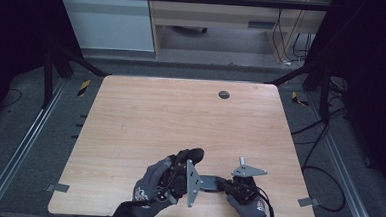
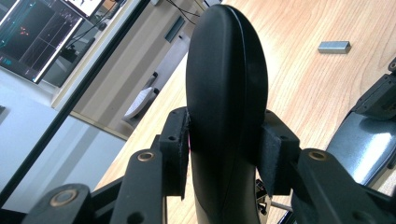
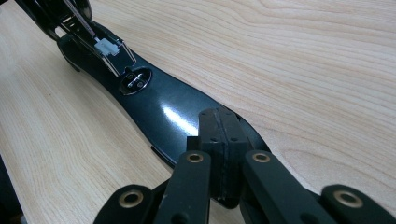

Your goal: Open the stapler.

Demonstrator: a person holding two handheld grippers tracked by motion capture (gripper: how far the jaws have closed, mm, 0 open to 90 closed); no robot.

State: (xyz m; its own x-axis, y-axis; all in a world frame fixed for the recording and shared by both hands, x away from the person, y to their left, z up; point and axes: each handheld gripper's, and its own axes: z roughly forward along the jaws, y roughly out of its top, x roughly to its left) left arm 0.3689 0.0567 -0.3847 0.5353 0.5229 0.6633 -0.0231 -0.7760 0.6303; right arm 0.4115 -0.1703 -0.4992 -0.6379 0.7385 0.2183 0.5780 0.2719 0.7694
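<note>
My left tongs grip the black oval pad; right tongs, shut, press beside it on the glossy arm; folding seems unfinished.

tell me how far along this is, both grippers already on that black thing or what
Done: both grips look set. The left gripper is shut on the black oval piece, pads pressed to its two sides. In hand: the right gripper is shut, pinning the glossy dark base flat on the table. Left: probably working the oval piece on that base; a small connector shows near the joint, and which way it should go is unclear.
</note>
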